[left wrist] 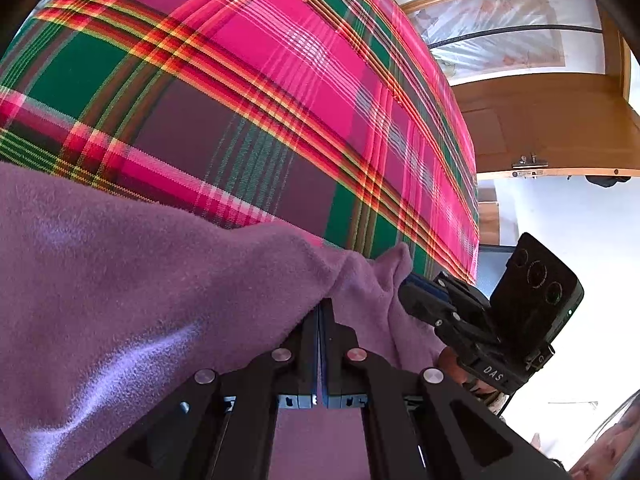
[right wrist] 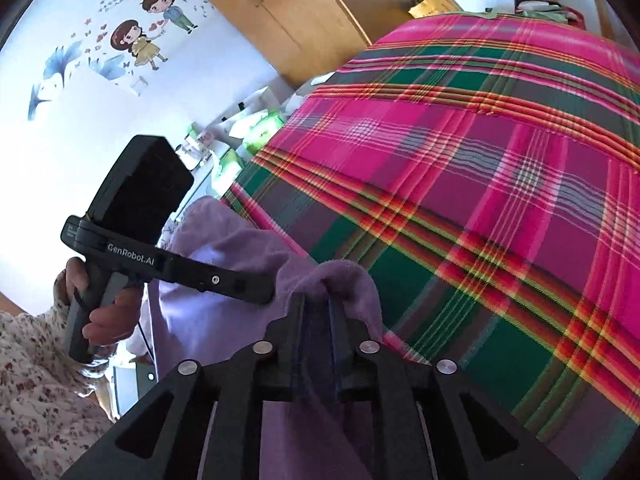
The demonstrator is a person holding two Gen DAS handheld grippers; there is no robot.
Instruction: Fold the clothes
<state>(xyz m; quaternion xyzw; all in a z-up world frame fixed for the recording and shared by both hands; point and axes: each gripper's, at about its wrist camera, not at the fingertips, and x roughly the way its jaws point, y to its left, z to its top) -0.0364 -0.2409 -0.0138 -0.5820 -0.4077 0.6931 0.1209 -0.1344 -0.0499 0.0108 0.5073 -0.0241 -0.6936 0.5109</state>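
Observation:
A purple fleece garment (left wrist: 120,280) lies on a bed under a pink, green and red plaid cover (left wrist: 280,80). My left gripper (left wrist: 320,308) is shut on a raised fold of the garment, its pads tight together with cloth pinched at the tips. Just to its right my right gripper (left wrist: 412,284) meets the same edge of cloth. In the right wrist view the right gripper (right wrist: 318,300) has a narrow gap between its fingers, and a purple fold (right wrist: 340,276) bulges over the tips without being squeezed. The left gripper (right wrist: 268,292) reaches into the garment (right wrist: 224,248) from the left.
The plaid cover (right wrist: 480,200) stretches far ahead and to the right. A person's hand (right wrist: 108,316) and floral sleeve (right wrist: 32,392) hold the left tool. Green and white packs (right wrist: 256,128) crowd the bedside; a wooden door (left wrist: 540,120) and a wardrobe (right wrist: 280,8) stand beyond.

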